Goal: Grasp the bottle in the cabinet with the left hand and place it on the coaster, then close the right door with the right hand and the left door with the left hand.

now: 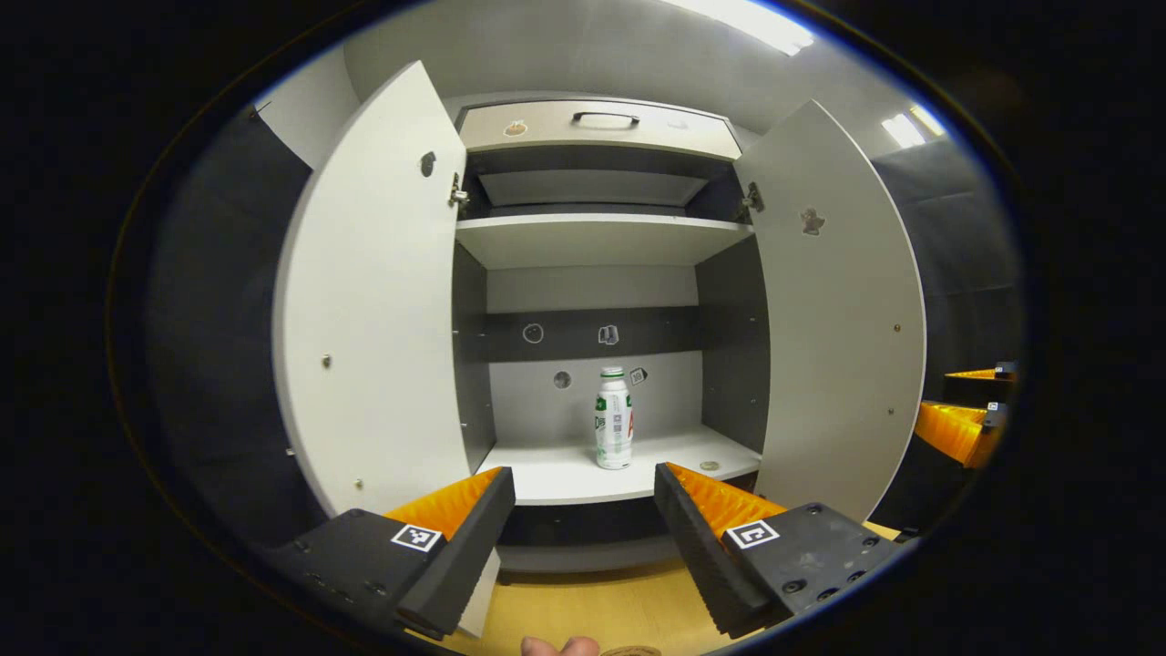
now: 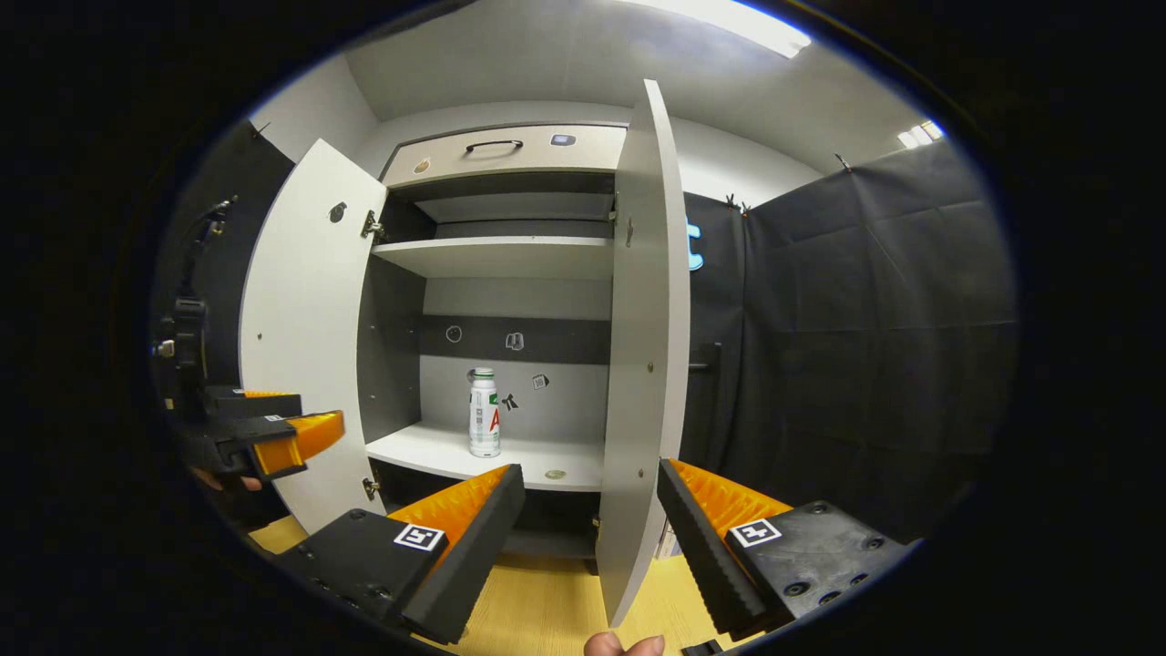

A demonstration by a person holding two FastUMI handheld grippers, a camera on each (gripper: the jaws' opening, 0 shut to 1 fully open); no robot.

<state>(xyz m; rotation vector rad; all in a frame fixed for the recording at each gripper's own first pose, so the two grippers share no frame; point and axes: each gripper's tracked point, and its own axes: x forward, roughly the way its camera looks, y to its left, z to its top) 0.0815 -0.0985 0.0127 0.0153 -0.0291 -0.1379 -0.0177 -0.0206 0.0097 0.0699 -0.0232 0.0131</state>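
Fingers, left gripper (image 1: 583,538): spread wide, nothing between them, held out in front of the cabinet and well short of its lower shelf (image 1: 556,478). Fingers, right gripper (image 2: 592,538): likewise spread and empty, the edge of the right door (image 2: 638,364) rising in the gap between them. Left door (image 1: 369,301): swung open. Bottle (image 1: 614,419): upright near the middle of the lower shelf, toward the back wall, apart from both grippers, roughly on the left gripper's centre line. Handling, judged: small plastic drink bottle, light, fairly stiff, smooth wrapped sides that may slip; take it across the mid-body, below the cap, squeezing gently
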